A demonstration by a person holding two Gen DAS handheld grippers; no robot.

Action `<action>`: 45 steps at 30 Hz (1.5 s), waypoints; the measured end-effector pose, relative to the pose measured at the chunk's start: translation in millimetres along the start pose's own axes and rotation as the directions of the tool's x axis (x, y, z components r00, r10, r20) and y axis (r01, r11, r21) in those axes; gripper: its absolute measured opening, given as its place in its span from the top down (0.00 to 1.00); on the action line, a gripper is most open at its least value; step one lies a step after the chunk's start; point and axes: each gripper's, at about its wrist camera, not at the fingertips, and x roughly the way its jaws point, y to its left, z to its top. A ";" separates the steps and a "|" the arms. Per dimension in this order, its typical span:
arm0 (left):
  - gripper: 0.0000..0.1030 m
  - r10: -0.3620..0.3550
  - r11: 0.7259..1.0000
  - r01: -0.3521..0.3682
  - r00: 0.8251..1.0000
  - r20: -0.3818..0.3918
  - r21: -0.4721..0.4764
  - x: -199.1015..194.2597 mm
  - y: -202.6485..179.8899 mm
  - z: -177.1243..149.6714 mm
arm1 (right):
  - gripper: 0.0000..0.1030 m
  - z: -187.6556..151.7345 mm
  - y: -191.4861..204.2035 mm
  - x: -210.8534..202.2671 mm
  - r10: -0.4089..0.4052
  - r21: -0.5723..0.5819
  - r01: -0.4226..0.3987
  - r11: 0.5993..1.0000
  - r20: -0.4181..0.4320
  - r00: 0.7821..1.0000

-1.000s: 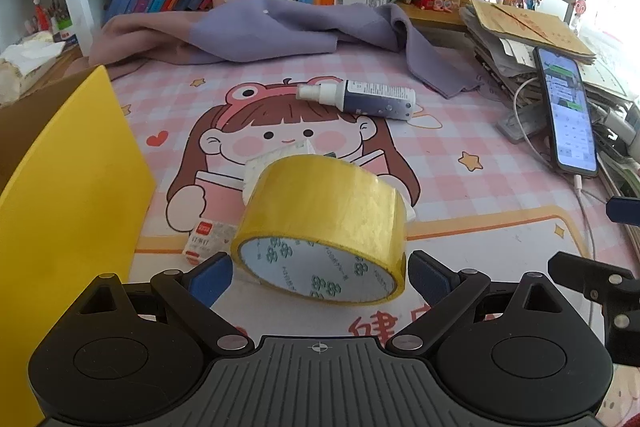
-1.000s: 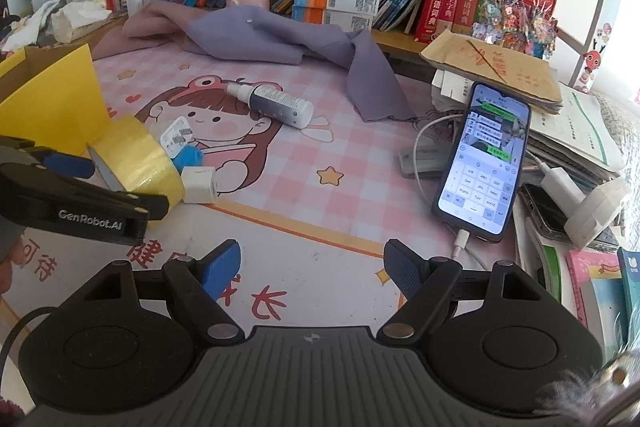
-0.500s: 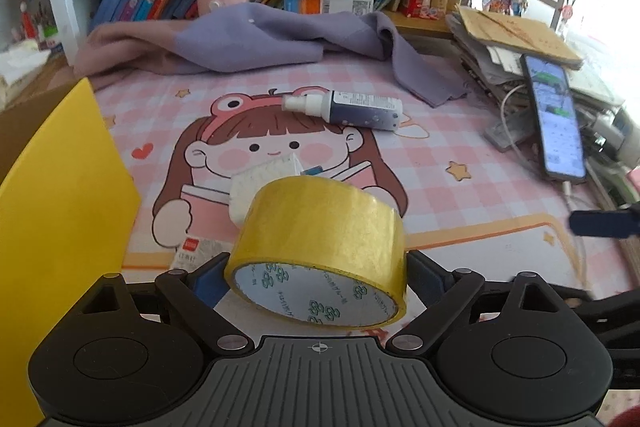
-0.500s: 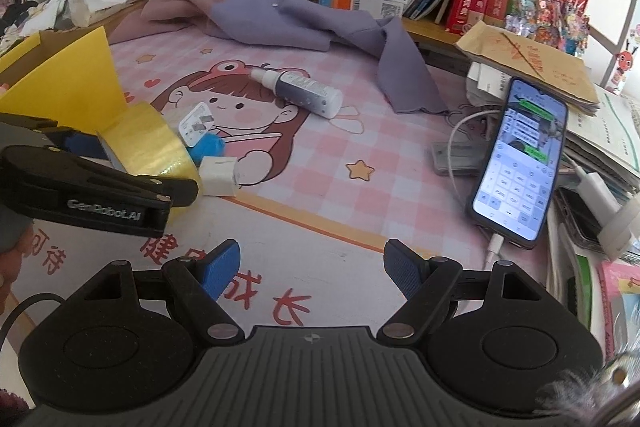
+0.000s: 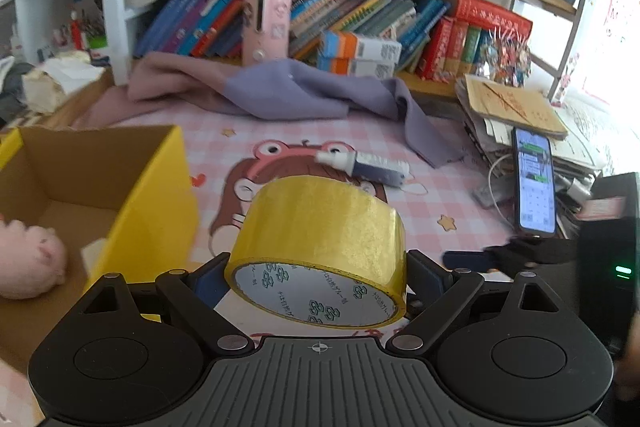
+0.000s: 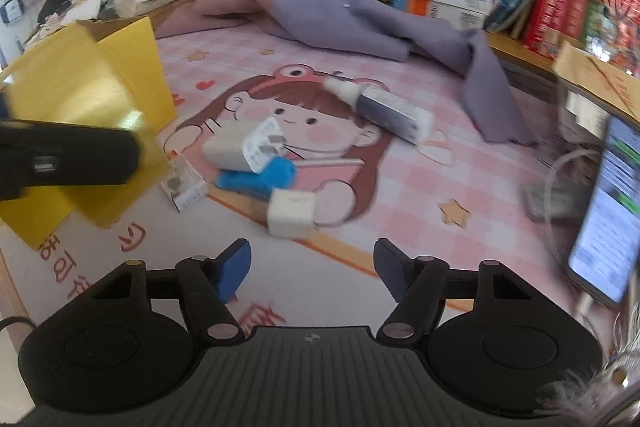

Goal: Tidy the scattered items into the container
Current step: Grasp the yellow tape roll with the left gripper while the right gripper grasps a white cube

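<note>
The pink checked desk mat [image 6: 400, 195] with its cartoon girl covers the work surface and serves as my landmark. At the mat's left edge stands the yellow cardboard box [image 5: 148, 195], open at the top, brown inside, with a pink plush toy [image 5: 28, 263] lying in it. Along the mat's far edge a purple cloth [image 5: 304, 91] is heaped in front of the bookshelf.

My left gripper [image 5: 316, 277] is clamped on the yellow tape roll [image 5: 320, 239]: both blue pads press the roll's outer sides, its printed core faces the camera, and it hangs clear above the mat's near-left part, just beside the box's right wall. In the right wrist view this roll is only a yellow blur in front of the box.

My right gripper [image 6: 312, 269] hangs over the mat's near edge, fingers spread apart with nothing between them.

On the mat's right border a phone [image 5: 534, 183] lies with its screen lit. On the cartoon's hair lies a spray bottle [image 6: 380, 109] on its side. Nearer, at the mat's centre, a white charger [image 6: 244, 145] touches a blue item [image 6: 260, 179]; a white cube adapter [image 6: 290, 213] sits just beside them, and a small staples box [image 6: 184, 183] lies next to the box's wall.
</note>
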 end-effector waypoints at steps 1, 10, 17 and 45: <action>0.11 0.006 1.000 -0.006 1.000 0.005 -0.003 -4.2 1.7 0.0 | 0.37 2.4 1.3 4.3 0.006 -0.002 -0.006 1.000 0.000 1.000; 0.11 0.028 1.000 -0.027 0.999 0.031 -0.013 -28.8 9.5 -1.8 | 0.38 14.5 15.1 35.8 0.010 -0.006 -0.010 1.000 -0.013 1.000; 0.11 0.026 1.000 -0.026 0.999 0.044 -0.013 -38.7 10.8 -4.2 | 0.58 13.9 19.5 42.6 -0.019 -0.013 0.018 1.000 -0.020 1.000; 0.11 -0.146 0.989 0.138 0.978 0.152 0.061 -90.9 13.0 -23.5 | 0.60 -14.4 48.4 -55.4 -0.102 0.047 0.097 0.994 0.102 0.990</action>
